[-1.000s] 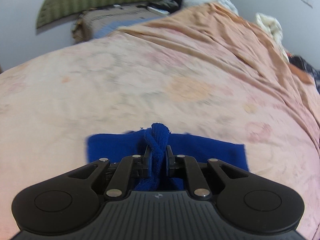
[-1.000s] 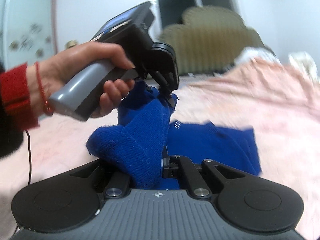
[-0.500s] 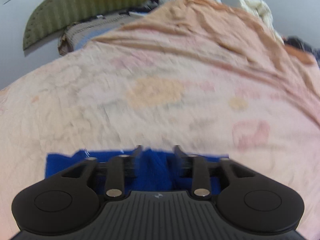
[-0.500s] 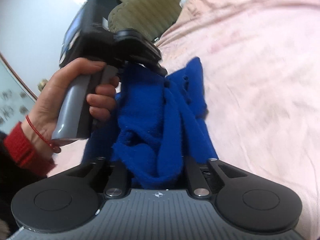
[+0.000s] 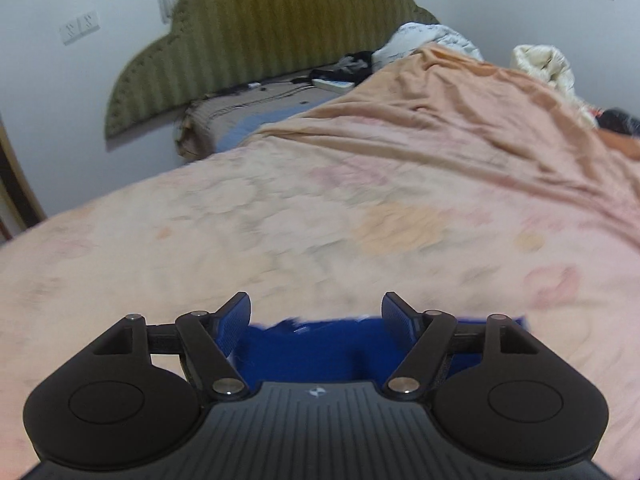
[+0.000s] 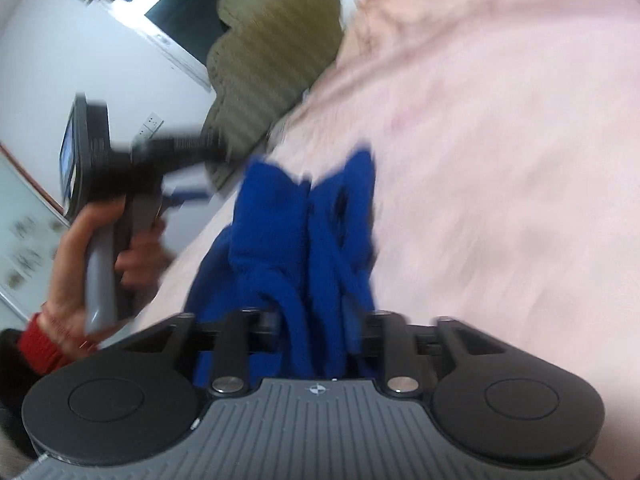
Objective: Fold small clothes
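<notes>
A small blue knit garment point(image 5: 320, 346) lies on the pink bedspread point(image 5: 320, 208), just below my left gripper point(image 5: 316, 312), which is open and empty above it. In the right wrist view the same garment point(image 6: 304, 240) is bunched in folds between the fingers of my right gripper point(image 6: 312, 320), which is shut on it and holds it off the bed. The left gripper point(image 6: 192, 152) shows there too, blurred, up to the left of the cloth and apart from it.
An olive padded headboard point(image 5: 264, 40) stands against the wall at the far end. Pillows and crumpled bedding point(image 5: 540, 64) lie at the far right. A grey-brown mattress corner point(image 5: 248, 116) shows beside the bedspread. The person's hand with a red sleeve point(image 6: 60, 320) is at left.
My left gripper has opened, let go of the blue garment and drawn back from it. The right gripper still holds the cloth and has swung, tilting its view.
</notes>
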A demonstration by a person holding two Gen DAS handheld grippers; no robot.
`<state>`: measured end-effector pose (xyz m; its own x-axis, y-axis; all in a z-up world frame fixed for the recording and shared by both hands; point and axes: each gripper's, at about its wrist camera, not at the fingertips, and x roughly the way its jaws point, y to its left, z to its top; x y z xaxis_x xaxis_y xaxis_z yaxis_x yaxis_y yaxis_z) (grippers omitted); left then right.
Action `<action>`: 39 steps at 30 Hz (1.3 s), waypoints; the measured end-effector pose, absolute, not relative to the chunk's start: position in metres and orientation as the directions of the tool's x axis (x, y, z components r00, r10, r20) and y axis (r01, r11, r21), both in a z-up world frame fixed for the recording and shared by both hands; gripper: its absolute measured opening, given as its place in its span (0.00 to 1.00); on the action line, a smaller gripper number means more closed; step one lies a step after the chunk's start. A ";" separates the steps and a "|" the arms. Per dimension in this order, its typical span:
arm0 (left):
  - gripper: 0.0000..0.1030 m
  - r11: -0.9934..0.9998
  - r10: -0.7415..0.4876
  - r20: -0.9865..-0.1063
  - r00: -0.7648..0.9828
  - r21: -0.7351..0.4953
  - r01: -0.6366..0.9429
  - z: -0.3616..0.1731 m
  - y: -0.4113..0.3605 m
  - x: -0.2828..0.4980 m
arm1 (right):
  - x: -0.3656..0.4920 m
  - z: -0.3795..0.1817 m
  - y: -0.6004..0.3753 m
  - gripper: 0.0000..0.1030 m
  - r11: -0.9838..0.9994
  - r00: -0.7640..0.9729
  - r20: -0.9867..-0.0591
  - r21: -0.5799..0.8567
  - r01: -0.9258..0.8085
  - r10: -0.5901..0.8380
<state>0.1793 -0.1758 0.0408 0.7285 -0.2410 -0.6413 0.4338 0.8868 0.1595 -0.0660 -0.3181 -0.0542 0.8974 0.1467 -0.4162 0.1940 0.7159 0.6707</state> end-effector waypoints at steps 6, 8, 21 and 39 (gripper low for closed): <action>0.71 0.924 -0.169 -0.647 0.744 0.160 0.349 0.031 -0.144 0.179 | -0.031 -0.023 -0.322 0.54 0.817 0.901 -0.414 0.560 0.138 0.131; 0.71 0.928 -0.164 -0.655 0.738 0.150 0.340 0.025 -0.139 0.176 | -0.009 -0.019 -0.318 0.68 0.849 0.891 -0.431 0.517 0.112 0.145; 0.77 0.910 -0.120 -0.628 0.769 0.240 0.338 0.012 -0.120 0.166 | 0.028 -0.022 -0.375 0.53 0.803 0.882 -0.471 0.536 0.260 0.029; 0.18 0.964 -0.146 -0.672 0.726 0.067 0.257 -0.024 -0.118 0.217 | 0.117 -0.020 -0.348 0.05 0.944 0.835 -0.548 0.300 0.140 0.051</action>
<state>0.2174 -0.1183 -0.0243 0.7259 -0.1463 -0.6720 0.2566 0.9642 0.0673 0.1169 -0.3481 -0.0195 0.8348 0.0510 -0.5482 0.1396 0.9436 0.3003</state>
